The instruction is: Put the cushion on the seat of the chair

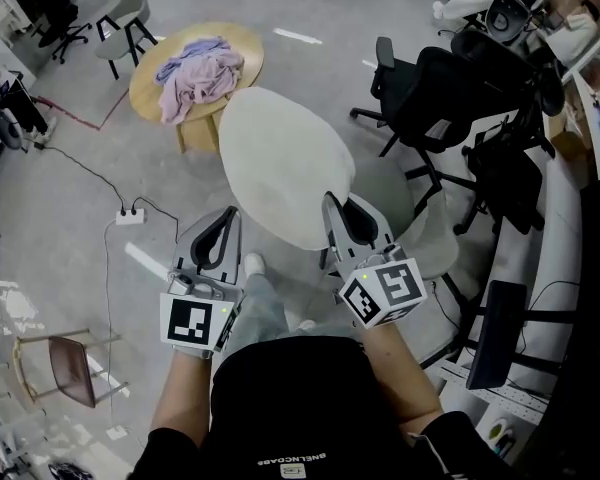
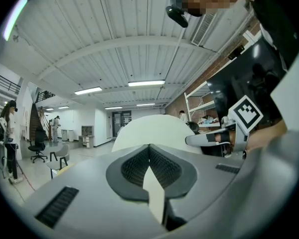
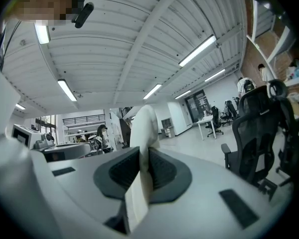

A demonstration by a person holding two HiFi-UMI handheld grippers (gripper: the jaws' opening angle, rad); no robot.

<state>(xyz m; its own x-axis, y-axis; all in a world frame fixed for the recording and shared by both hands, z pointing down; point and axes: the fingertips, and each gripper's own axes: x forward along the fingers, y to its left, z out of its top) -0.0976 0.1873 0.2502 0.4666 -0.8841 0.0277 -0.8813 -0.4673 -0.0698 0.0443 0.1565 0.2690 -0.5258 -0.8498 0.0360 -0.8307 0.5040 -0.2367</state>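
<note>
1. Carrying step: left gripper [image 1: 223, 220] and right gripper [image 1: 338, 208] each clamp the cushion [image 1: 280, 163] by its near edge, holding it aloft.
2. Next, probably: lower it flat onto the chair [image 1: 425, 243] seat, lying right.

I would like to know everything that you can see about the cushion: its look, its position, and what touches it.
The cushion is a plain off-white oval pad, thin and smooth, and it looks like soft fabric. It is held off the floor by its near edge. The left gripper and the right gripper are each shut on that edge, one on each side. It spreads away from the person over the pale grey chair and hides much of the seat. Whether it touches the seat cannot be told.
</note>
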